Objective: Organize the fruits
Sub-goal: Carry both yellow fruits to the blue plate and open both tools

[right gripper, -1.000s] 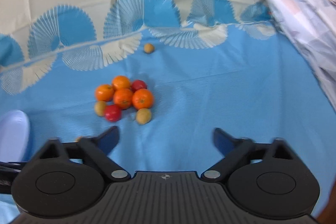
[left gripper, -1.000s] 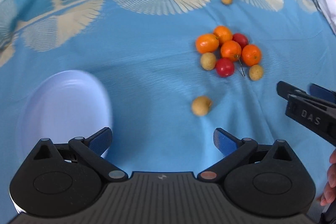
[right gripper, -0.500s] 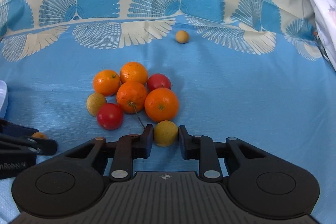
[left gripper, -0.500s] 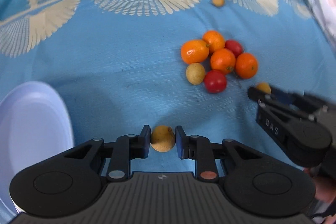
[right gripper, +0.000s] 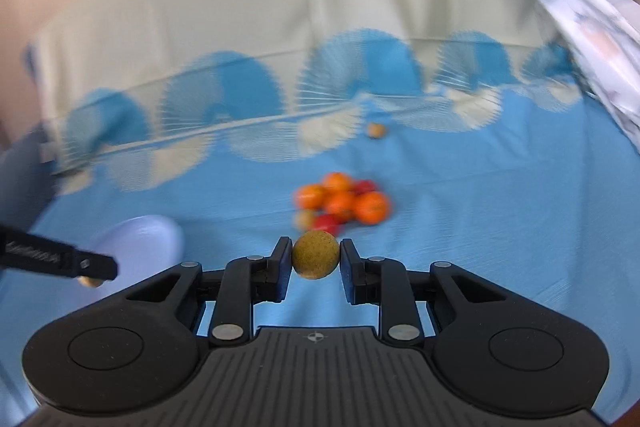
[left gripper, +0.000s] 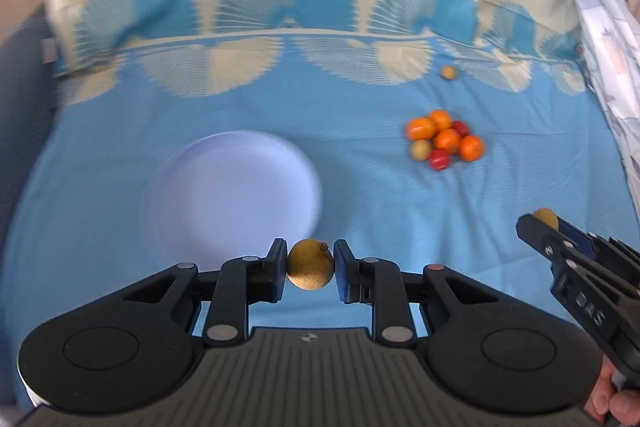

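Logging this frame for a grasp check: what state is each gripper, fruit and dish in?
left gripper: shut on a yellow-brown fruit, lifted
right gripper: shut on a second yellow-brown fruit, lifted
white plate: empty
fruit pile: clustered on cloth
lone small fruit: apart, on cloth

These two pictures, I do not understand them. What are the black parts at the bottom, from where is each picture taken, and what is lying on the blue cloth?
A person holds one pair of tongs in each hand; a camera on each looks forward along its fingers. One picture comes from the left tongs, the other from the right tongs. Each pair is shut on one small yellow-brown fruit: the left fruit, the right fruit. On the blue cloth lie a pale plate, a cluster of orange, red and yellow-brown fruits, and one lone small fruit farther back.
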Action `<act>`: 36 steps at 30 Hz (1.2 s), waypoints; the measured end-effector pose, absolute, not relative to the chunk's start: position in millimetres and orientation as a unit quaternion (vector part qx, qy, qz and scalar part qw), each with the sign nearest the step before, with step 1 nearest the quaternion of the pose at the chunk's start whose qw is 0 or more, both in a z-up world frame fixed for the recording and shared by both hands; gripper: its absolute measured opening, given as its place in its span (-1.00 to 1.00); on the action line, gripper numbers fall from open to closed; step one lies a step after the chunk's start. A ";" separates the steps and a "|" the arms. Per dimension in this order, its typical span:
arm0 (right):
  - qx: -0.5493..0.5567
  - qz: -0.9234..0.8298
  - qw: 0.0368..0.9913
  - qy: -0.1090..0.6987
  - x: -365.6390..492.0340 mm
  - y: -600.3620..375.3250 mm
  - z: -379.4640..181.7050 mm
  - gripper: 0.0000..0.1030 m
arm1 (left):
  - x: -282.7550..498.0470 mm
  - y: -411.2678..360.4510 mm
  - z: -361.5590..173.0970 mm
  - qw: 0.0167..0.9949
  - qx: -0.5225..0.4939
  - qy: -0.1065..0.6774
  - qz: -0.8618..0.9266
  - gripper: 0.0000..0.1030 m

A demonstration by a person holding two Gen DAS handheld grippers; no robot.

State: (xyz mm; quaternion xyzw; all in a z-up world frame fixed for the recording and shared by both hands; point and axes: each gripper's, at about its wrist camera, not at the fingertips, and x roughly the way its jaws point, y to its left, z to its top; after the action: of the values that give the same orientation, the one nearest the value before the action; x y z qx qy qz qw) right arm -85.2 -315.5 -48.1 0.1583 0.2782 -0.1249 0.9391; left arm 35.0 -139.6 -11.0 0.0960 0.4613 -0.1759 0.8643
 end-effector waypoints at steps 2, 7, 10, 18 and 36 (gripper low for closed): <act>0.156 -0.095 0.943 0.279 -95.4 -288.3 -35.3 -0.48 | 20.7 -109.2 1.2 0.869 0.090 0.460 -0.157 -0.47; 0.148 -0.025 0.945 0.292 -116.5 -223.0 -15.5 -0.48 | -14.6 -30.7 27.4 0.882 0.061 0.452 -0.116 -0.47; 0.108 0.006 0.951 0.289 -130.7 -183.7 -5.5 -0.48 | -31.3 5.1 34.9 0.886 0.042 0.450 -0.104 -0.47; 0.096 0.034 0.940 0.325 -143.0 -131.7 -0.7 -0.48 | -58.5 57.6 34.5 0.891 0.014 0.443 -0.096 -0.47; 0.084 0.000 0.935 0.345 -89.0 -145.6 -25.9 -0.48 | 18.9 21.7 11.4 0.884 0.010 0.452 -0.121 -0.47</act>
State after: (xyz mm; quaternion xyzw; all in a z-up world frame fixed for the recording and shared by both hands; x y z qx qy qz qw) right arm -89.0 -145.6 -25.9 0.0840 0.3445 0.0004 0.9350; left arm 18.9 21.7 11.4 0.0097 0.4521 -0.1214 0.8836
